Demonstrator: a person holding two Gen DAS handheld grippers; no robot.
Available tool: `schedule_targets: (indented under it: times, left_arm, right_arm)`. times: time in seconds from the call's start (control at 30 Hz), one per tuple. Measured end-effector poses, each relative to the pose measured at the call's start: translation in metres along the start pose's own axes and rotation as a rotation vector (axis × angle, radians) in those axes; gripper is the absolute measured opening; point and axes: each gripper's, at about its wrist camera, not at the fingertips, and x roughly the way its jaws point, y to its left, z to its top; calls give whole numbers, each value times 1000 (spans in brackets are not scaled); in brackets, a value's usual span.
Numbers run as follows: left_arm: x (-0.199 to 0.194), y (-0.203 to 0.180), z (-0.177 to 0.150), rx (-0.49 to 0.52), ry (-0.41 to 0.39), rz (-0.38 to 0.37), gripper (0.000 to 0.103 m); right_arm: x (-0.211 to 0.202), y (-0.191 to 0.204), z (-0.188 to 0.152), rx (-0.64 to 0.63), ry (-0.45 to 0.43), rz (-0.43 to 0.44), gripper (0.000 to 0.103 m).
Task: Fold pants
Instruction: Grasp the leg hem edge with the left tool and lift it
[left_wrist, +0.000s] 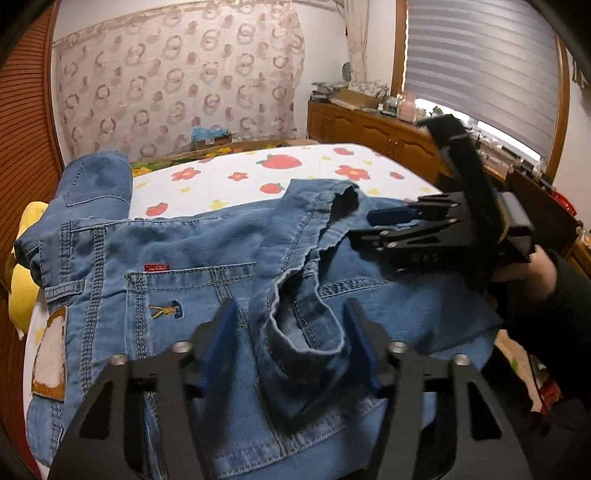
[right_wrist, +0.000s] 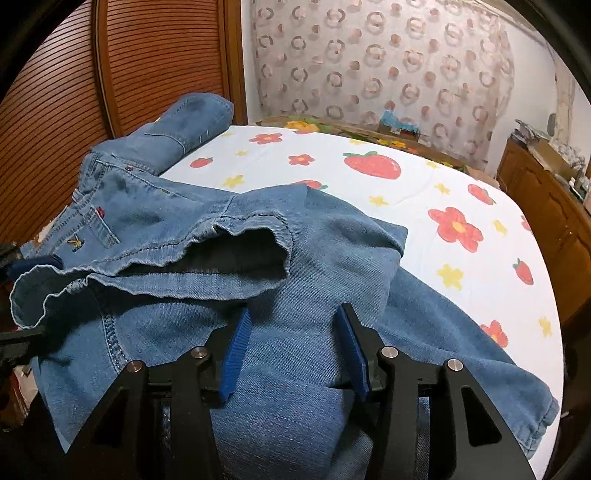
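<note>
1. Jeans (left_wrist: 207, 258) lie bunched along the bed's (left_wrist: 314, 162) near edge, long axis left to right.
2. Left gripper (left_wrist: 291, 343) gapes around the hem (left_wrist: 295, 325).
3. Right gripper (right_wrist: 291, 350), open, hovers over cloth farther right.

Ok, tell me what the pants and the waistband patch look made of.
Pants: blue denim, likely cotton, matte and faded; twill weave, contrast stitching and frayed hem edges show. Waistband patch: seemingly leather or an imitation, tan-edged with a worn whitish face; cannot tell which.
</note>
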Motion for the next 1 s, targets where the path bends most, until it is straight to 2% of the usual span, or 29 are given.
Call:
schedule_targets:
  times: [0.03, 0.13, 0.23, 0.37, 0.53, 0.57, 0.6, 0.67, 0.73, 0.8, 0.9, 1.0]
  left_arm:
    - [2, 0, 0, 1, 6, 1, 40]
    - [-1, 2, -1, 6, -6, 16, 18]
    - [-10, 7, -1, -6, -29, 26, 12]
    - [-20, 15, -3, -26, -46, 35, 12]
    - [-19, 18, -6, -28, -37, 35, 12]
    - [-18, 18, -7, -30, -35, 34, 12]
    - [-17, 16, -7, -34, -33, 32, 12]
    - [-15, 15, -7, -33, -28, 30, 12]
    - [-14, 16, -8, -35, -28, 26, 12]
    - [-16, 15, -8, -34, -39, 25, 8]
    - [-28, 16, -6, -39, -75, 18, 6]
    - [-47, 15, -2, -41, -120, 9, 6]
  right_arm:
    - [-1, -1, -1, 7, -3, 7, 50]
    - [-3, -7, -2, 36, -11, 32, 50]
    - [-7, -14, 0, 64, -18, 64, 50]
    - [-22, -23, 7, 100, -40, 93, 50]
    - [-34, -21, 16, 70, -55, 107, 50]
    - [-33, -19, 18, 58, -50, 106, 47]
    - [-31, -16, 20, 42, -40, 102, 39]
    - [-24, -13, 25, 26, -21, 103, 35]
    - [-15, -14, 30, 29, 7, 108, 23]
    - [-8, -17, 35, 41, 21, 125, 6]
    - [-8, -17, 44, 46, 19, 157, 2]
    - [-29, -10, 53, 27, -35, 181, 2]
